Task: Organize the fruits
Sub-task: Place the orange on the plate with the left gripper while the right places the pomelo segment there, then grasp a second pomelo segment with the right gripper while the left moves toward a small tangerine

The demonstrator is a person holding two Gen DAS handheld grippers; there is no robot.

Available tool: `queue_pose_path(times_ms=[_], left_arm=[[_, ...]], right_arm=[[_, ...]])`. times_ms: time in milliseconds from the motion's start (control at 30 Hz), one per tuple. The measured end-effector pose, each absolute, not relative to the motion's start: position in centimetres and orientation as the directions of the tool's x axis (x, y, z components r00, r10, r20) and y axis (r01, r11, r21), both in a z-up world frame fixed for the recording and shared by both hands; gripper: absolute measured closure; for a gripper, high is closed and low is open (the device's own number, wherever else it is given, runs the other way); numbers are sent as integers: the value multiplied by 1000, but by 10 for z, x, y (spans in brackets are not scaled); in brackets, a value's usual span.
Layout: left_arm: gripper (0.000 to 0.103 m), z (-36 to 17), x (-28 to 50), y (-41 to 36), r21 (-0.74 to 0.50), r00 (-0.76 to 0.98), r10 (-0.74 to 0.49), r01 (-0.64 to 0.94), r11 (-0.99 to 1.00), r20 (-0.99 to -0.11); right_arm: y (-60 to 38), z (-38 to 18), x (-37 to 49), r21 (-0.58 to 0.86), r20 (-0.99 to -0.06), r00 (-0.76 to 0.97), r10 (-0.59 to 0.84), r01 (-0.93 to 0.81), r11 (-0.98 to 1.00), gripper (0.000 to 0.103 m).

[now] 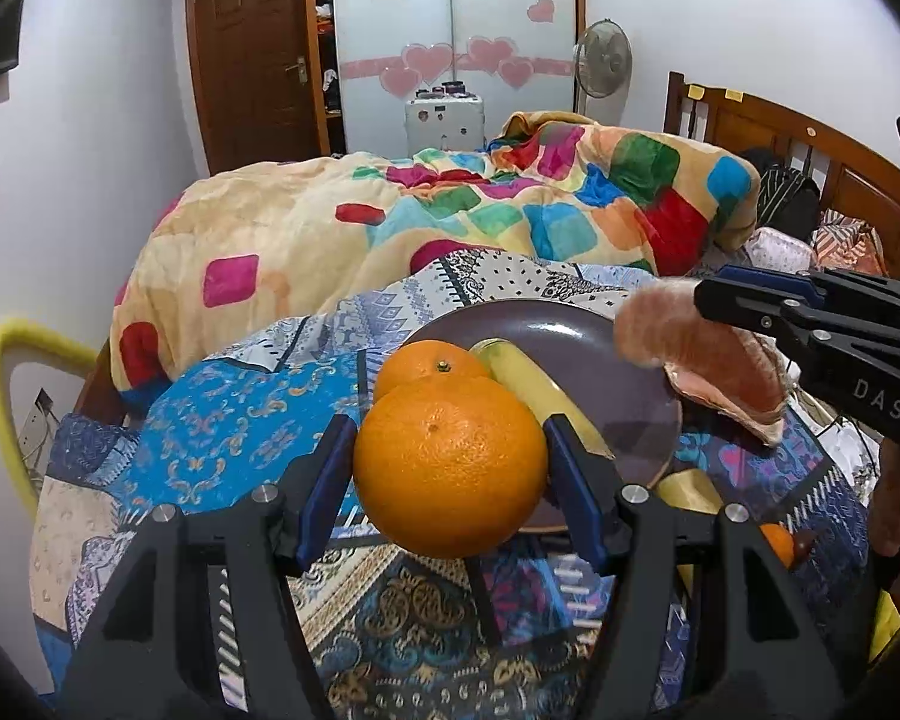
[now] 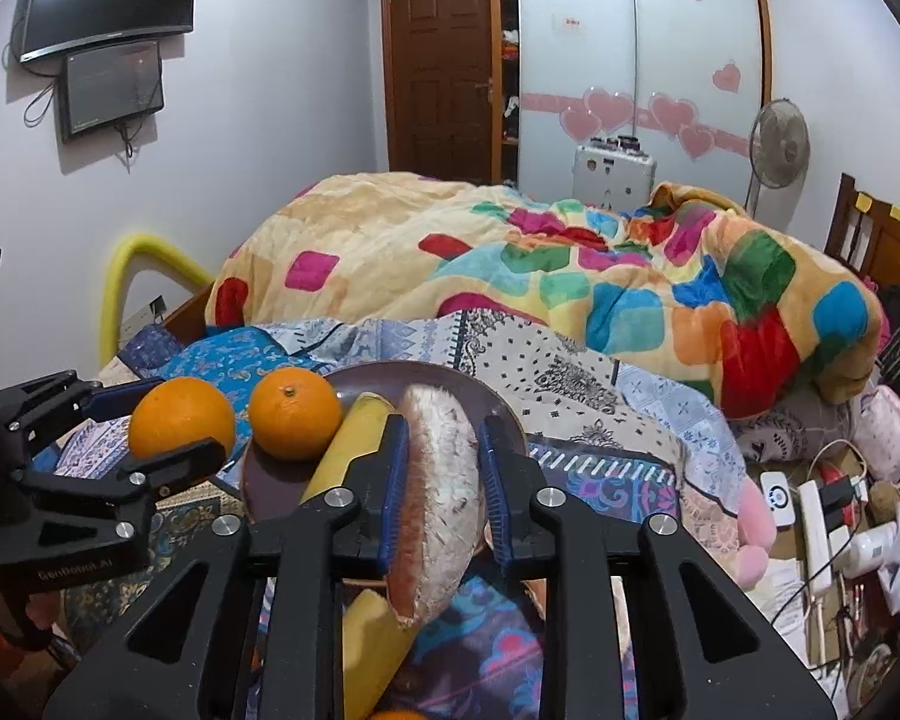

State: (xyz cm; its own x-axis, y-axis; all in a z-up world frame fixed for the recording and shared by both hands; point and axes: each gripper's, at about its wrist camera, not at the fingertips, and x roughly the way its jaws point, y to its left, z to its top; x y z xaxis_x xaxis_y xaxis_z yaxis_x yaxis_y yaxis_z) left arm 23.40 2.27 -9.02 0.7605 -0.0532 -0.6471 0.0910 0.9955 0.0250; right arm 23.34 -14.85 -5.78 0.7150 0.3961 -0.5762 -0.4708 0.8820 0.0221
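Left wrist: left gripper (image 1: 450, 450) fingers clamping 1 orange (image 1: 450, 465); right gripper (image 2: 441, 468) apparently pinching a pomelo wedge (image 2: 441, 498).

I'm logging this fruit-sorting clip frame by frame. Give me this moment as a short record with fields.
left gripper: shut on large orange, held above the bedspread
right gripper: shut on pomelo wedge, over the plate
plate: purple, holds small orange and banana
surface: patterned bedspread
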Motion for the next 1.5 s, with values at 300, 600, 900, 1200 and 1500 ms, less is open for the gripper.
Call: queue_pose_path(times_ms=[300,600,900,1200,1500], left_arm=[[40,-106,252,14,56,751,-43,106,993,-659],[39,-118,251,2,76,730,-55,145,987,-681],[39,-123,254,-3,79,725,-50,143,987,-687],[17,-118,251,5,42,733,-58,117,992,-678],[11,-105,239,16,25,750,-66,110,994,-658]], right_arm=[[-132,-76,256,3,-624,676,393,-501,866,99],[-159,-88,245,10,-677,628,384,-514,858,99],[-188,-99,229,-8,-718,604,345,-503,864,99],[-169,-106,230,-4,-716,591,372,-536,844,99],[-164,-108,235,-5,-714,587,381,-548,837,88]])
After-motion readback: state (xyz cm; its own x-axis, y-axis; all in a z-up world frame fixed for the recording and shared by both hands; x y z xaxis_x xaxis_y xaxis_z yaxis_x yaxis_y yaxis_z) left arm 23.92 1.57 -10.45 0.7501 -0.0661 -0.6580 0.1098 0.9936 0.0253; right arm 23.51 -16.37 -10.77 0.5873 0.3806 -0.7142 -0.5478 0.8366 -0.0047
